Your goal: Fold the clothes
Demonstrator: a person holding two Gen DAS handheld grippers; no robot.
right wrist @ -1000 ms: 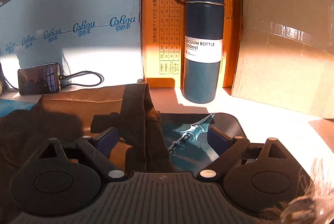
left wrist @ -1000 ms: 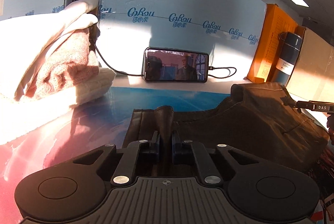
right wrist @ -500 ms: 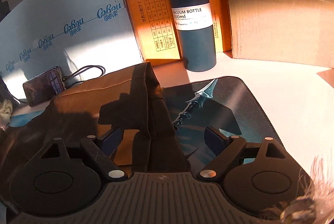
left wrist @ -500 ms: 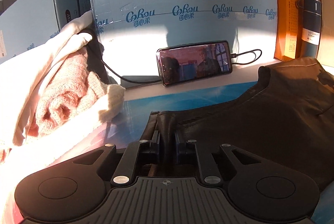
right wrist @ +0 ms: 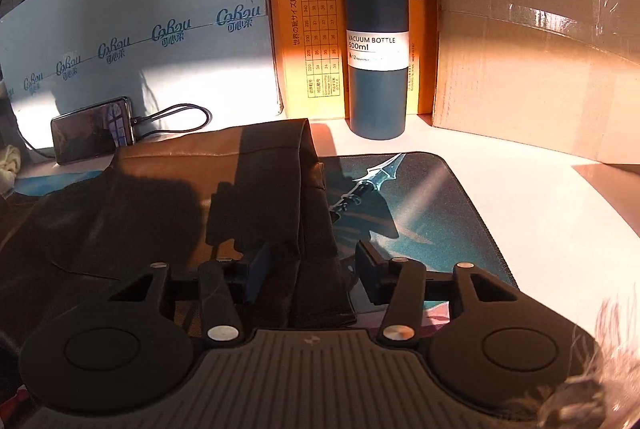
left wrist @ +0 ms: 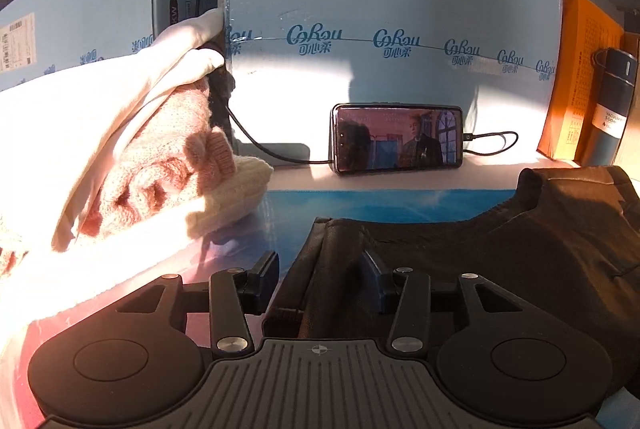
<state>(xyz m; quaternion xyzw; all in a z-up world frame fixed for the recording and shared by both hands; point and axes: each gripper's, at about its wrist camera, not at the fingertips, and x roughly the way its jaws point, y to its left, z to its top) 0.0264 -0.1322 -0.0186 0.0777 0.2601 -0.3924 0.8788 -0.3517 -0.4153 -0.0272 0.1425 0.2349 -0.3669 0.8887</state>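
Observation:
A dark brown leather-like garment (left wrist: pixel 500 253) lies folded on the printed desk mat (left wrist: pixel 392 205). It also shows in the right wrist view (right wrist: pixel 160 197). My left gripper (left wrist: pixel 320 269) is open, its jaws apart around the garment's left corner fold. My right gripper (right wrist: pixel 310 269) is open, its jaws either side of the garment's right folded edge, with the mat (right wrist: pixel 420 197) beyond.
A pile of cream and pink knitwear (left wrist: pixel 132 157) sits at the left. A phone (left wrist: pixel 398 139) playing video leans on a light blue box (left wrist: pixel 380 29). A dark vacuum bottle (right wrist: pixel 376 41), an orange box (right wrist: pixel 304 29) and a cardboard box (right wrist: pixel 532 61) stand at the back right.
My left gripper was shut on the garment's corner and has opened, letting it go. My right gripper stayed open, its jaws a little closer together, and both views shifted slightly.

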